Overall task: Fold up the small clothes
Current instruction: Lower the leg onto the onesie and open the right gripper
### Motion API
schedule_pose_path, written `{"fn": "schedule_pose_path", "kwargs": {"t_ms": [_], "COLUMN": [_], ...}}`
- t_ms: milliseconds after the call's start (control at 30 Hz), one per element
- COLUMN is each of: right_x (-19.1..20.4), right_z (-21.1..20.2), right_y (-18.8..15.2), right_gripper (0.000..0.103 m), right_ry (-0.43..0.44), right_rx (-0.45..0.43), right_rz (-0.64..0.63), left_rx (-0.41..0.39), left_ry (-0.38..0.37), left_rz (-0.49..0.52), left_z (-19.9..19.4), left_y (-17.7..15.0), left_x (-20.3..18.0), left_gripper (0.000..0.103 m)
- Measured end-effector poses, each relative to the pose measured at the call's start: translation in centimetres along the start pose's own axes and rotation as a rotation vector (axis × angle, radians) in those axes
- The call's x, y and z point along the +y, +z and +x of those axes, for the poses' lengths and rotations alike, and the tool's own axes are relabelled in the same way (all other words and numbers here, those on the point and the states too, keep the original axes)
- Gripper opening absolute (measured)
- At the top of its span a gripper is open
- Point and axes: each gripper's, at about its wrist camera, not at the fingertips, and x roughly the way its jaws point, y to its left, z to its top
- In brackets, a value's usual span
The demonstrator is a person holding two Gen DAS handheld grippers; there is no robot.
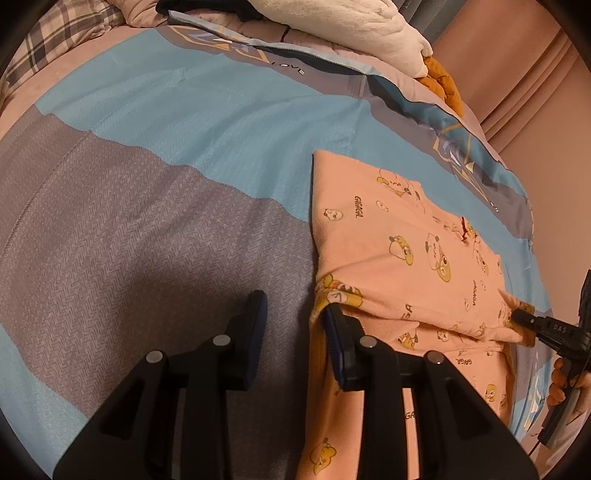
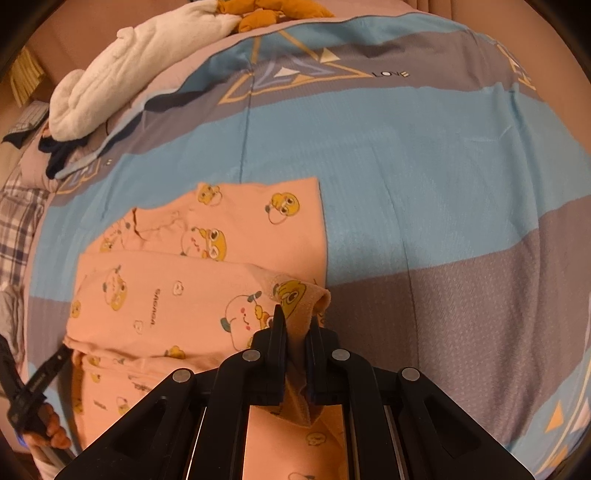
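**Pink printed garment, part-folded on the bed**

Item: one small pink garment (image 1: 406, 258) with cartoon prints, lying on the bed's blue-and-grey striped cover (image 1: 166, 166). I see its far part flat on the cover and a near layer turned over it. Its lowest stretch runs under my tools and off the bottom of both views, so I cannot tell its full shape.

Left tool (image 1: 295, 328): fingers spread wide, nothing between them. The right-hand finger (image 1: 338, 347) sits at the garment's left edge; whether it touches the cloth, I cannot tell. In the right wrist view only one thin tip (image 2: 55, 363) reaches the fabric's left edge, with part of the hand (image 2: 50, 430) behind it; the rest is cut off.

Right tool (image 2: 295, 325): fingers narrow, clamped on a bunched orange-pink fold of the garment's right corner, which stands up between the pads. From the left wrist view its tip (image 1: 528, 319) meets the cloth at the right edge; its jaws are too small to read there.

Background: white fluffy bundle (image 2: 122, 77), orange cloth (image 2: 269, 11), plaid fabric (image 1: 48, 40), dark item partly hidden beneath the bundle.
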Motion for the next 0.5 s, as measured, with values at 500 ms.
{"fn": "schedule_pose_path", "kwargs": {"t_ms": [500], "right_x": [-0.9], "right_z": [-2.6], "right_y": [-0.8], "right_gripper": [0.029], "right_ry": [-0.082], "right_rx": [-0.081], "right_rz": [-0.003], "left_rx": [-0.004], "left_ry": [-0.119], "left_rz": [-0.059], "left_z": [-4.9], "left_y": [1.1], "left_x": [-0.3], "left_gripper": [0.037]}}
